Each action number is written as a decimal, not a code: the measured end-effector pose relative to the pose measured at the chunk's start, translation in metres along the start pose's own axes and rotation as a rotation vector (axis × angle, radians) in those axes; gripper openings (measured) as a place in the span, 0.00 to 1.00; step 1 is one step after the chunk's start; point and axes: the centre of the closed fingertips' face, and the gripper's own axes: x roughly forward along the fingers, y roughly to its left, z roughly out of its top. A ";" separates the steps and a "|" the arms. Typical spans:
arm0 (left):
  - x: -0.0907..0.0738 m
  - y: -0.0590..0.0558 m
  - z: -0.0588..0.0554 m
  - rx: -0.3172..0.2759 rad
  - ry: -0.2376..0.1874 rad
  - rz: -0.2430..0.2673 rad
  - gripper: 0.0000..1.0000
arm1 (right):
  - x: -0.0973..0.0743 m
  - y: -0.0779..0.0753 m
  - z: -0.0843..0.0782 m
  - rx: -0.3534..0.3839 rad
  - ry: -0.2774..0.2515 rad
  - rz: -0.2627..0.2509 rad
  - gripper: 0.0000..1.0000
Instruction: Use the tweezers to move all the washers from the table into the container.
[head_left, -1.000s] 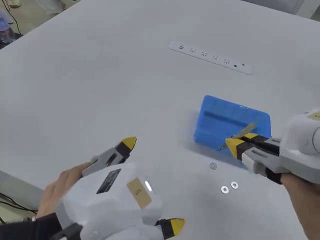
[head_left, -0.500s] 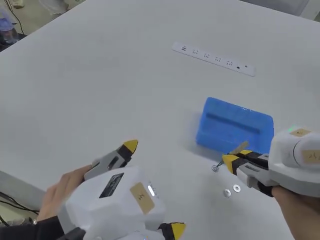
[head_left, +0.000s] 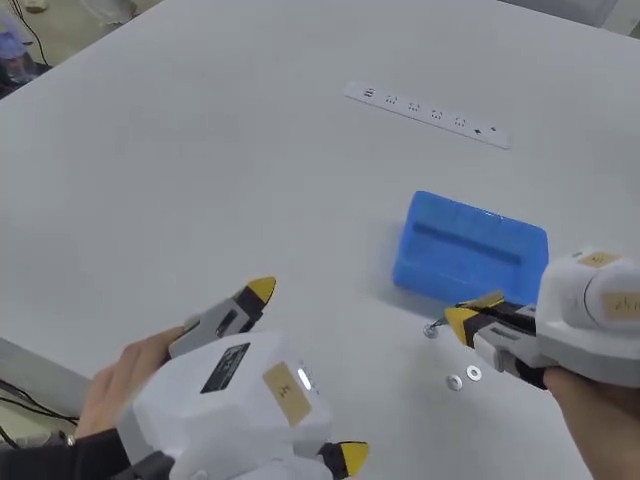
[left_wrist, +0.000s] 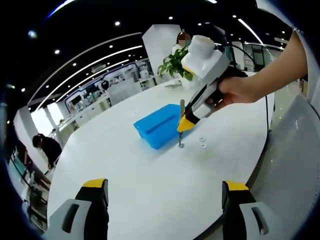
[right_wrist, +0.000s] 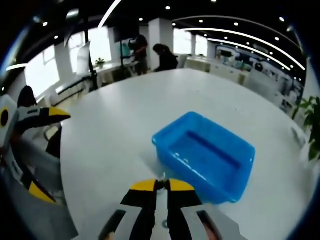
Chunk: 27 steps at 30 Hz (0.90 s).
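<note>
Tweezers (left_wrist: 181, 107) at washer (head_left: 430, 331), container (head_left: 425, 278) beside, power strip (head_left: 428, 116) beyond

Container (head_left: 470, 250) on table (head_left: 200, 150); power strip (head_left: 428, 115) behind it; two washers (head_left: 473, 374) in front; third washer (head_left: 430, 331) near container.

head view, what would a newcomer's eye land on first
The bright blue container right of centre on the white table stands out first. Just in front of it, the right gripper pinches tweezers with their tip down at a washer; two more washers lie nearby.
</note>
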 end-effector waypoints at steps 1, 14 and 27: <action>0.000 0.000 0.000 0.001 -0.001 0.001 0.97 | 0.000 0.000 0.000 -0.001 0.001 -0.001 0.03; 0.000 0.001 0.000 0.005 0.003 0.006 0.96 | -0.004 0.003 -0.003 0.012 0.038 -0.001 0.03; 0.001 0.000 -0.001 0.008 0.006 0.006 0.96 | -0.002 0.009 0.003 0.029 0.057 0.002 0.04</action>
